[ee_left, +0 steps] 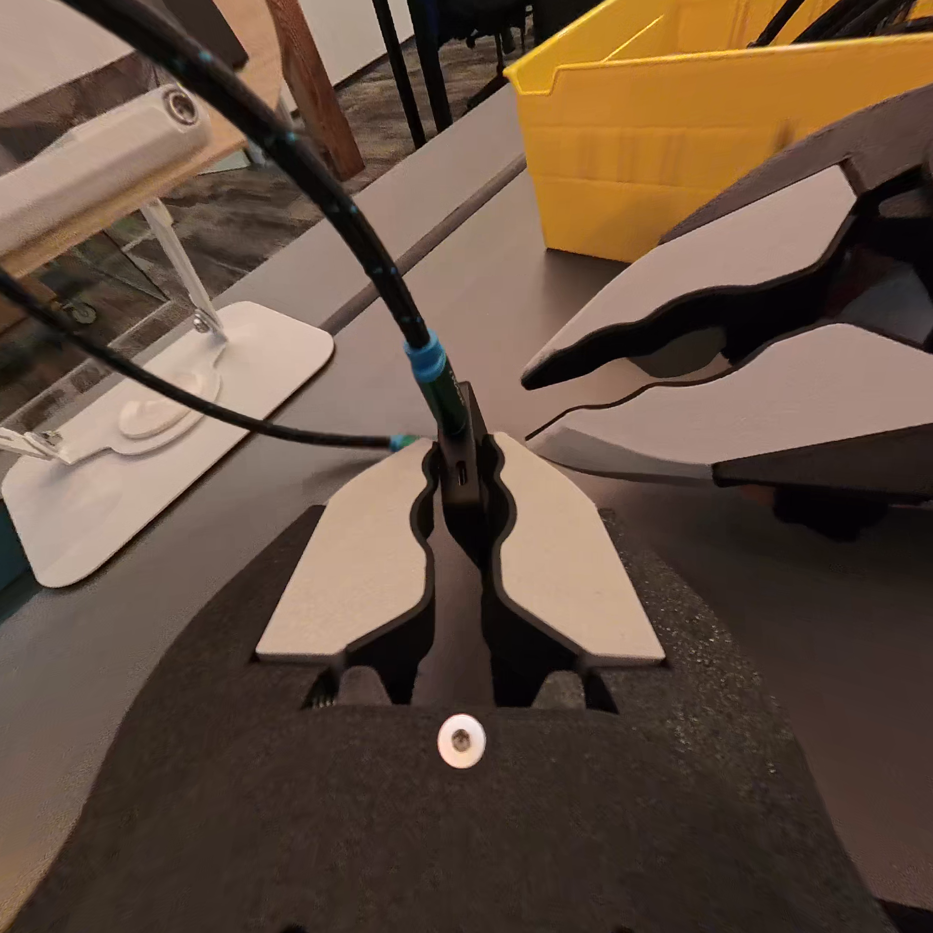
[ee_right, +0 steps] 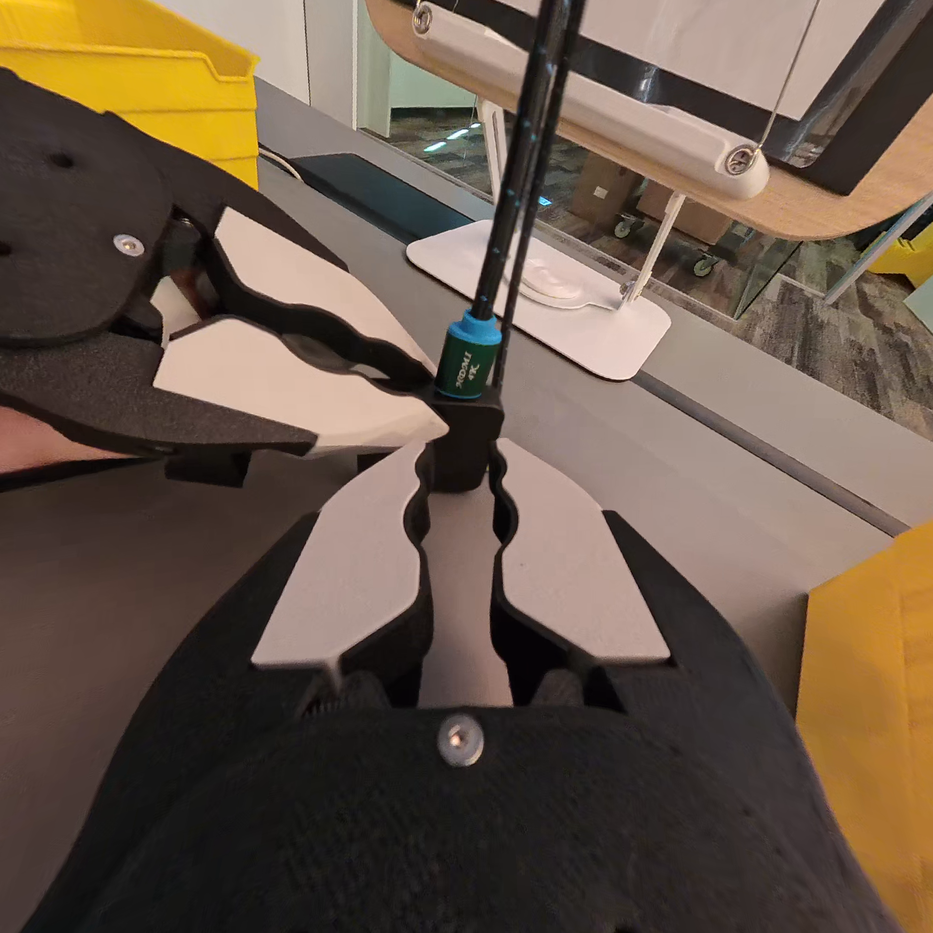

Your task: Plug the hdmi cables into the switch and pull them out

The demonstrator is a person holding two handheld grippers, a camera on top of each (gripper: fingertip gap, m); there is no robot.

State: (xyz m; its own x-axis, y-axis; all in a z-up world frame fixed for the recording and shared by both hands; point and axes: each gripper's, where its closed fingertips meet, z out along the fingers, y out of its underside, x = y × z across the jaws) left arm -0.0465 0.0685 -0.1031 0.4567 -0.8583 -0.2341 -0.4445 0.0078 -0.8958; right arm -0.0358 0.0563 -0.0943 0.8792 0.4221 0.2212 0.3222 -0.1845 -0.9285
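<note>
Switch (ee_left: 462, 474) clamped between left gripper (ee_left: 460, 472) fingers, held above dark table (ee_left: 505, 282). Green plug (ee_right: 467, 361) seated in switch top. Right gripper (ee_right: 457, 467) fingers apart, straddling switch body. Judgement: shift onto plug, pull straight along cable (ee_left: 323, 171).

I'm working over a dark grey table (ee_left: 479, 282), matte, with a seam or groove running across it toward twelve o'clock in my left wrist view. At about one o'clock there, a yellow bin (ee_left: 656, 151) sits directly on the top. At nine o'clock lies a flat white base plate (ee_left: 166, 454) with rounded corners, a thin white post rising from it. From my right wrist view the same base plate (ee_right: 606, 328) shows at one o'clock and a yellow bin (ee_right: 151, 75) at eleven. Whether the small black switch (ee_right: 467, 444) rests on the surface, I cannot tell.
</note>
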